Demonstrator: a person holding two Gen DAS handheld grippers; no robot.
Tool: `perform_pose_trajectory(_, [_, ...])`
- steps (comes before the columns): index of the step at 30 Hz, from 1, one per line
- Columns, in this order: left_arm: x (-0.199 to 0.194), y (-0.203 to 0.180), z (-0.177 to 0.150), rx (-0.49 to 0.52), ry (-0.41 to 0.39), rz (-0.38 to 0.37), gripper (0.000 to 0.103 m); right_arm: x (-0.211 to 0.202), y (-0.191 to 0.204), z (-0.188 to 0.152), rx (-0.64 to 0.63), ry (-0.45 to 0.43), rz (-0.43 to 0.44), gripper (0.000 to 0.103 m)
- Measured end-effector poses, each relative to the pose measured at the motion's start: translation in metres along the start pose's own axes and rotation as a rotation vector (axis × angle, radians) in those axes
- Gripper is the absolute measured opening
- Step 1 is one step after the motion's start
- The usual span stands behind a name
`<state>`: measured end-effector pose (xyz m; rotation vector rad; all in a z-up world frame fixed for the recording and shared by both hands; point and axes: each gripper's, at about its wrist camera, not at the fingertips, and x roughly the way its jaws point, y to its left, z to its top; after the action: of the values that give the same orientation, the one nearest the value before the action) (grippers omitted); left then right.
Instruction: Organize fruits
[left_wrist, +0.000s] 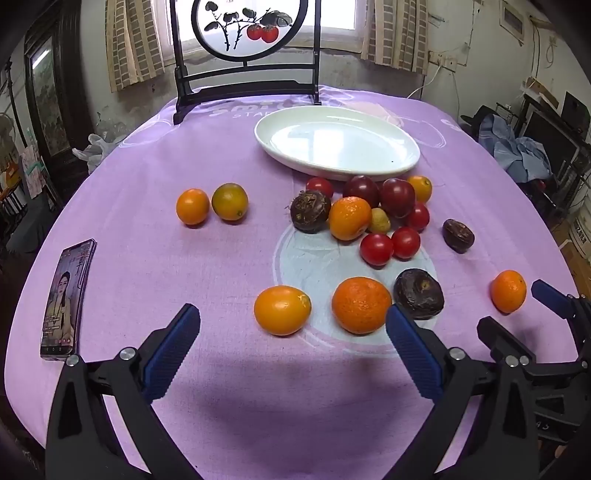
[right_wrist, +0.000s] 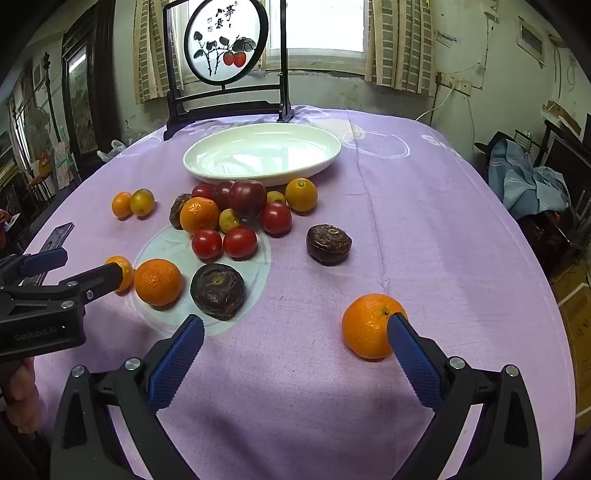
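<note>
A: Where's the fruit?
B: Mid-counter (left_wrist: 147, 258), heaped just before the empty white plate (left_wrist: 336, 142); one mandarin (right_wrist: 369, 325) lies apart toward the right edge.
A: And the grippers?
B: Left gripper (left_wrist: 293, 330) and right gripper (right_wrist: 295, 332) both spread wide at the near edge, holding nothing.

Table (left_wrist: 129, 229) cloth: lilac purple, pale blue-white circle print just before the plate, white lettering behind the plate. Plate (left_wrist: 402, 147) glossy white. Cherry tomatoes (left_wrist: 376, 249) bright red, near the plate's front. Plums (left_wrist: 398, 196) dark maroon, touching the plate's rim. Mandarins (left_wrist: 361, 305) orange, dimpled skin. Kumquats (left_wrist: 282, 310) yellow-orange; one (left_wrist: 229, 201) left of the plate tinged green. Water chestnuts (left_wrist: 418, 294) dark brown, wrinkled. Screen (right_wrist: 226, 42) behind the plate: black frame, white round panel, black ink leaves, two red fruits. Left gripper (left_wrist: 291, 325) and right gripper (right_wrist: 295, 332): black, blue ribbed pads. Curtains (left_wrist: 133, 40) tan, brick-like check.
</note>
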<state>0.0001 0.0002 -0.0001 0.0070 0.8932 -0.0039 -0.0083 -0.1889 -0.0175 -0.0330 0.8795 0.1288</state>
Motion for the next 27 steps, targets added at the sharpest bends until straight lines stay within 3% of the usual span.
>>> perform_pose_trajectory(13, [-0.005,-0.001,0.003,0.006,-0.026,-0.009,0.099,0.0,0.0,-0.002,-0.001,0.006,-0.002,0.099])
perform_pose_trajectory(15, [-0.009,-0.002,0.001,-0.01,-0.076,-0.027,0.099,0.0,-0.001,-0.003,-0.002,0.005,-0.001,0.099])
perform_pose_trajectory(18, [-0.006,-0.001,0.0,0.002,-0.007,-0.009,0.099,0.0,-0.001,-0.004,-0.002,0.005,-0.001,0.099])
perform_pose_trajectory(27, [-0.003,-0.002,-0.001,0.009,0.015,-0.001,0.099,-0.001,-0.001,-0.005,-0.001,0.005,-0.002,0.099])
